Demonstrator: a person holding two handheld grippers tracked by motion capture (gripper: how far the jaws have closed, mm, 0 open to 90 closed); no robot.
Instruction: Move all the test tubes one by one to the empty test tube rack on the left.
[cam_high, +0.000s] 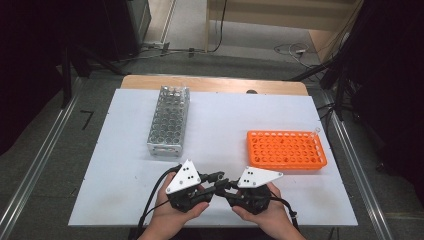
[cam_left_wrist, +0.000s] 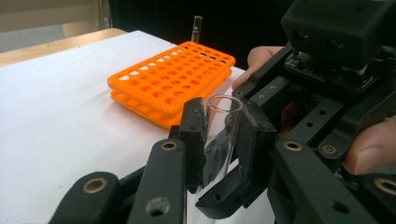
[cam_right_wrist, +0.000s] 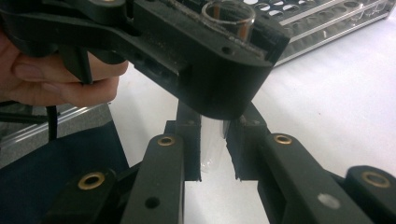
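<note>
A clear glass test tube (cam_left_wrist: 219, 140) stands upright just above the white sheet (cam_high: 125, 170) near the table's front edge. My left gripper (cam_left_wrist: 222, 106) is shut on its upper part, the pads pressing both sides just below the rim. My right gripper (cam_right_wrist: 214, 140) is shut on the lower part of the same test tube (cam_right_wrist: 212, 151), under the left gripper (cam_right_wrist: 231, 25). In the high view the left gripper (cam_high: 216, 179) and right gripper (cam_high: 225, 186) meet tip to tip, each held in a hand.
An orange tube rack (cam_high: 286, 149) lies to the right, with one tube (cam_high: 316, 131) standing in its far right corner. A metal rack (cam_high: 169, 121) stands at the back left. Dark floor, cables and rails surround the table.
</note>
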